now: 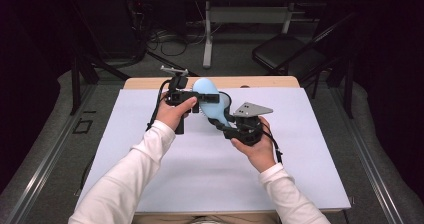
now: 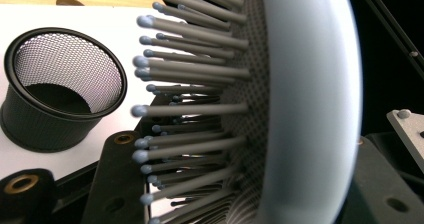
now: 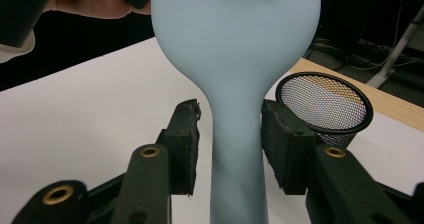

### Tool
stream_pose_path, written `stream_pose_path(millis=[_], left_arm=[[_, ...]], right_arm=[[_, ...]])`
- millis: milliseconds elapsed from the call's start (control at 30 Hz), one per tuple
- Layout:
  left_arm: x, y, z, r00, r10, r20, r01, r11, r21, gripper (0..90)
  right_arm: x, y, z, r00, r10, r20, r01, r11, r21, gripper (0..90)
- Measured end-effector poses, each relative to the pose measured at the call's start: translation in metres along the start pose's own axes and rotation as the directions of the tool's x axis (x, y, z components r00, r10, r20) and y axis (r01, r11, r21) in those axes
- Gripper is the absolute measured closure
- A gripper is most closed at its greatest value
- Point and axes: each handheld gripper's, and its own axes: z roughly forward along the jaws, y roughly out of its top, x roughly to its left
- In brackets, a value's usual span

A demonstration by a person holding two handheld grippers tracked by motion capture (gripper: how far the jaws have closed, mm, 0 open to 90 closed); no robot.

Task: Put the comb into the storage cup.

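- The head of a pale blue hairbrush (image 1: 210,101) is clamped between the jaws of the left gripper (image 1: 202,98), held in the air above the far half of the white sheet (image 1: 210,169), near its far edge.
- The brush's handle (image 3: 237,149) is flanked by the pads (image 3: 186,144) of the right gripper (image 3: 235,149), which stand parted with a gap showing on each side; no pressure on the handle is seen.
- In the left gripper view, the brush's grey, ball-tipped bristles (image 2: 195,109) are seen jutting from a dotted cushion set in a smooth, rounded back.
- A black wire-mesh cup (image 3: 325,106) is stood on the sheet just beyond the brush, close to the far edge where the wooden tabletop (image 1: 150,82) shows.
- Both grippers are gripped by hands in white sleeves (image 1: 130,179).
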Motion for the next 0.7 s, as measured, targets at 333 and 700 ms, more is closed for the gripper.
stream_pose_path(millis=[333, 700], left_arm=[[0.0048, 0.0017, -0.0025, 0.9999, -0.005, -0.013, 0.005, 0.9998, -0.021, 49.1], [0.0080, 0.0031, -0.0044, 0.9994, -0.010, -0.033, 0.008, 0.9990, -0.044, 49.2]], right_arm=[[0.0006, 0.0010, 0.0012, 0.9999, -0.010, 0.013, 0.010, 1.000, -0.003, 45.5], [-0.0032, 0.0022, 0.0026, 0.9998, 0.020, 0.003, -0.020, 1.000, -0.016, 35.7]])
